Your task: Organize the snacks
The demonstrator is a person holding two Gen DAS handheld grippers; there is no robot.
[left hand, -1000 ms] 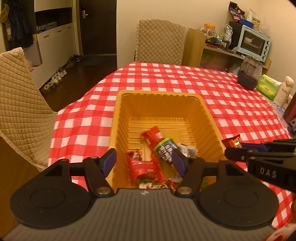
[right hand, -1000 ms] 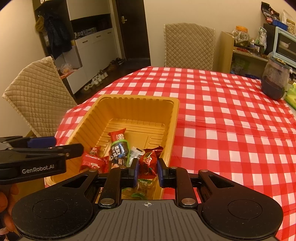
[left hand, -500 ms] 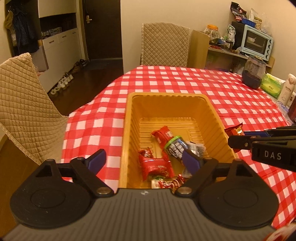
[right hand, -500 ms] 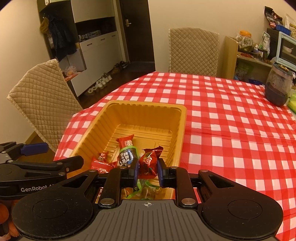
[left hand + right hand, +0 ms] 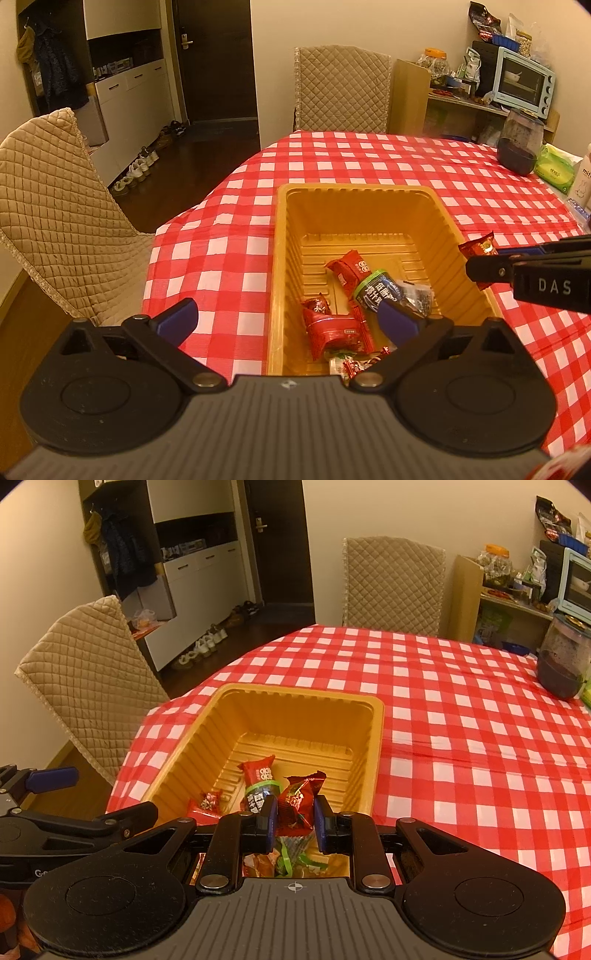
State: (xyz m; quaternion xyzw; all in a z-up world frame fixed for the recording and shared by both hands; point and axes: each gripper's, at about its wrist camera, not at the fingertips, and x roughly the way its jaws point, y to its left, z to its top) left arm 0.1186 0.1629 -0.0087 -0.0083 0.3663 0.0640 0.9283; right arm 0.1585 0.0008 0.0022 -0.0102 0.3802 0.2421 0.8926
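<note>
upright, the red snack packet (image 5: 296,802) sits pinched in right jaws; left jaws gape empty.

A checked table, with a tray of snacks near its edge

A table in a red-and-white checked cloth (image 5: 369,162) carries a yellow plastic tray (image 5: 280,258) close to its near left edge, with wrapped snacks lying inside. At the far right side stand a dark lidded jar (image 5: 519,146), a green pack of wipes (image 5: 554,170) just beside it, and a white bottle (image 5: 583,182) next to that, all well apart from the tray.
</note>
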